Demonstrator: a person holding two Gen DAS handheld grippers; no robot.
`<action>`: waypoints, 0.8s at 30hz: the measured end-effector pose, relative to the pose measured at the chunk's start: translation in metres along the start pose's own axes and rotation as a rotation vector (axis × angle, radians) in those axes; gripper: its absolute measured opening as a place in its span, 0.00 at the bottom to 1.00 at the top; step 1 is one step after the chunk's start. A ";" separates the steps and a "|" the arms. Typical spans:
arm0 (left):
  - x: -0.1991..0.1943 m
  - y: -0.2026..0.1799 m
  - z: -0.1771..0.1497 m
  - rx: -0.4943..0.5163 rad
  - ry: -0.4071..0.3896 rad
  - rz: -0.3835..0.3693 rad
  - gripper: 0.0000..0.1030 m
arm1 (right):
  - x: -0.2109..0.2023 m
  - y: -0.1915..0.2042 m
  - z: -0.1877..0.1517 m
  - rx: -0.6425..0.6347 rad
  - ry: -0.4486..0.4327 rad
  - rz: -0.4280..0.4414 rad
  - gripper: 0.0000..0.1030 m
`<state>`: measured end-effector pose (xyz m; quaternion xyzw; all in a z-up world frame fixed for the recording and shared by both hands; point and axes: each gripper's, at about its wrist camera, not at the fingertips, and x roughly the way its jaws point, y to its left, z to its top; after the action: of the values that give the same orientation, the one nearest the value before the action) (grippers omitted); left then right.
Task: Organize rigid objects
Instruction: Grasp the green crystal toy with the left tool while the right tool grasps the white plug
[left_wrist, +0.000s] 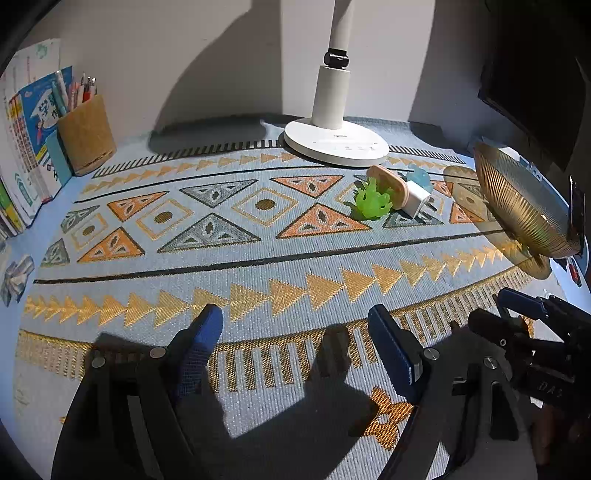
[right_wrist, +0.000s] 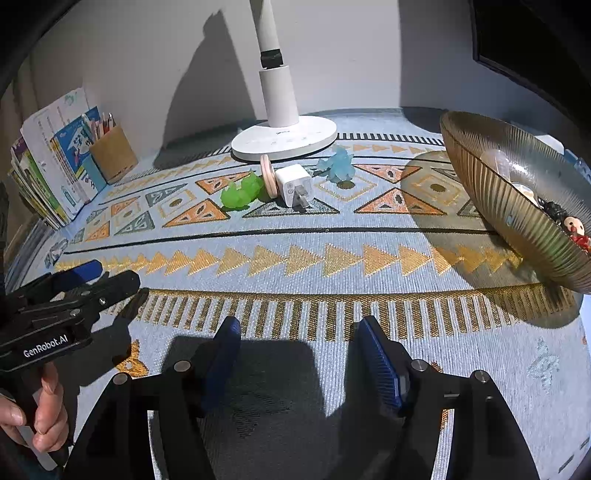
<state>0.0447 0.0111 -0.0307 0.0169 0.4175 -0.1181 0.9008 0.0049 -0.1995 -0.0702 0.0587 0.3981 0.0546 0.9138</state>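
Both tongs, left gripper (left_wrist: 295, 325) and right gripper (right_wrist: 295, 334), are gaping wide, holding nothing. Four little things are waiting ahead: green see-through toy (right_wrist: 242, 192), blue see-through toy (right_wrist: 339, 165), white plug cube (right_wrist: 295, 183), round wooden ring (right_wrist: 267, 176). The ribbed golden glass bowl (right_wrist: 517, 210) is getting cut off right of them.

Near mat (right_wrist: 295, 266): bare patterned cloth, open passage between the grippers and the toys.
Far middle: lamp base (right_wrist: 284, 142) stands just behind the clustered charger (right_wrist: 295, 184).
Right side: ribbed bowl (right_wrist: 491, 192) overhangs the mat.
Left edge: pen cup (left_wrist: 86, 134) and books (left_wrist: 26, 147) line the wall.
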 end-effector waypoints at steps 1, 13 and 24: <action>0.000 0.000 0.002 0.000 0.010 -0.012 0.77 | -0.001 -0.001 0.001 0.012 0.004 0.011 0.63; 0.028 -0.028 0.073 0.180 0.013 -0.083 0.75 | 0.002 -0.022 0.073 0.011 -0.008 0.027 0.60; 0.078 -0.049 0.093 0.276 0.068 -0.153 0.66 | 0.058 -0.018 0.107 0.008 0.014 0.079 0.47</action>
<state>0.1519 -0.0638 -0.0254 0.1128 0.4275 -0.2421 0.8636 0.1231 -0.2157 -0.0422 0.0778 0.4022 0.0895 0.9078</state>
